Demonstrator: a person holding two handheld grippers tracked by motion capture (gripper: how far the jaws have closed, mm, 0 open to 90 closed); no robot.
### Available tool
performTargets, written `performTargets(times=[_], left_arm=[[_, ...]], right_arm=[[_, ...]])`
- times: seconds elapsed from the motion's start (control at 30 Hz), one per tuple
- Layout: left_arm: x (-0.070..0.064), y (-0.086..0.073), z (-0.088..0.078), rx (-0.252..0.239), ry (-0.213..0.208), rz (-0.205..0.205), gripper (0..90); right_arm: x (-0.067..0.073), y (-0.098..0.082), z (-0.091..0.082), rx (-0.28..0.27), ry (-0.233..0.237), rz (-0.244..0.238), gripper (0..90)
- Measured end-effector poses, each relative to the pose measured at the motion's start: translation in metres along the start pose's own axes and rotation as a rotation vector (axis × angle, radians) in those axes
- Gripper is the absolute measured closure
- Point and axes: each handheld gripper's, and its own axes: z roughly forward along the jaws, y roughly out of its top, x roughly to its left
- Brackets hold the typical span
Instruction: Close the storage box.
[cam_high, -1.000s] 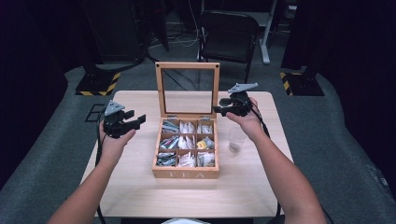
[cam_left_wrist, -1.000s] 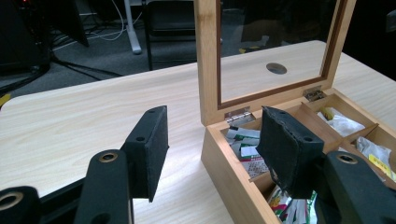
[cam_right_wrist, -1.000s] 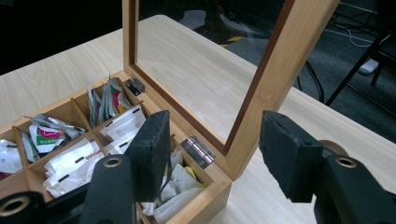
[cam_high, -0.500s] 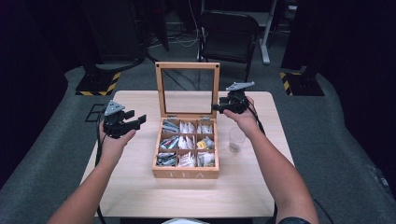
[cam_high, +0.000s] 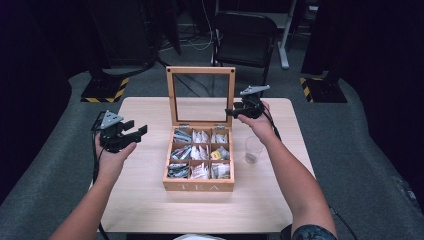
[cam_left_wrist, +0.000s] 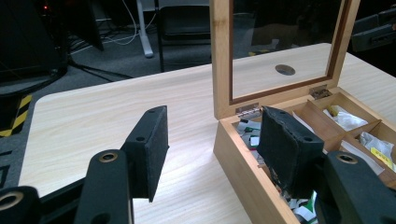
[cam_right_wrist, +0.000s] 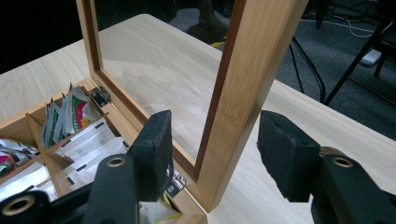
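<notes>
A wooden tea box (cam_high: 200, 186) sits mid-table, its compartments holding several tea bags (cam_high: 200, 152). Its glass-paned lid (cam_high: 201, 70) stands upright. My right gripper (cam_high: 230, 112) is open at the lid's right edge. In the right gripper view the lid's wooden side rail (cam_right_wrist: 243, 84) stands between the spread jaws of the right gripper (cam_right_wrist: 219, 140), with a gap on each side. My left gripper (cam_high: 139, 131) hovers open to the left of the box. In the left gripper view the left gripper (cam_left_wrist: 217, 140) holds nothing and faces the box's near corner (cam_left_wrist: 238, 158).
A clear plastic cup (cam_high: 253, 149) stands on the table (cam_high: 150, 200) just right of the box, under my right forearm. A black chair (cam_high: 245, 37) stands beyond the table's far edge. Yellow-black striped bases (cam_high: 105, 90) sit on the floor at both far sides.
My right gripper has edged slightly towards the lid's right rail. The left gripper and the box stay as they were.
</notes>
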Motion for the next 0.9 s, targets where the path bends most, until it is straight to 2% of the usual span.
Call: performTargets(times=[0.43,0.5,0.67,0.9], left_arm=[[0.001,-0.002,0.002,0.013,0.002,-0.002,42.5],[0.001,-0.001,0.002,0.012,0.002,-0.001,42.5],[0.000,0.000,0.002,0.005,0.003,-0.002,42.5],[-0.001,0.002,0.002,0.001,0.001,0.003,42.5]], right_arm=[[0.000,0.001,0.006,-0.001,0.010,0.006,44.4],[0.000,0.003,0.006,0.008,0.007,-0.004,46.5],[-0.004,0.005,-0.001,0.022,0.025,0.021,58.0],[0.000,0.005,-0.006,0.031,0.022,0.004,61.1]])
